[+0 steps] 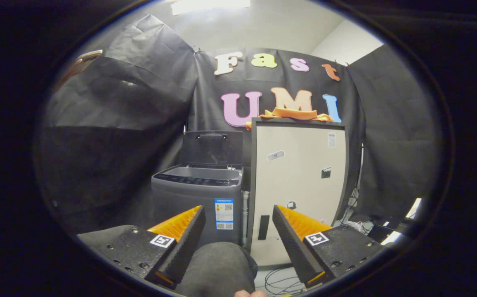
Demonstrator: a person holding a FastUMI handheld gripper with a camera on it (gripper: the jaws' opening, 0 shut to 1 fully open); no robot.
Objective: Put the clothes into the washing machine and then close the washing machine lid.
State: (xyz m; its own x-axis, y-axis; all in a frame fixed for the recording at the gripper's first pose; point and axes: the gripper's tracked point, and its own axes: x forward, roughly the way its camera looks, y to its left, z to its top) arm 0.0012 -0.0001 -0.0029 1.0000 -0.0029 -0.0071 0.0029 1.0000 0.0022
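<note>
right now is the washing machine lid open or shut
Open: the washing machine lid stands upright behind the tub opening, well beyond the open gripper.

The gripper (pixel 238 214) is held well back from the washer (pixel 199 198), its fingers (pixel 180 231) spread wide with nothing between them. Beyond the fingers the washer stands with its lid (pixel 212 147) raised upright at the back edge. Just beside it stands a taller cabinet (pixel 300 181), and orange clothes (pixel 292 114) lie on the cabinet's top at its front edge. Cables (pixel 279 280) lie on the floor beside the cabinet's base.
</note>
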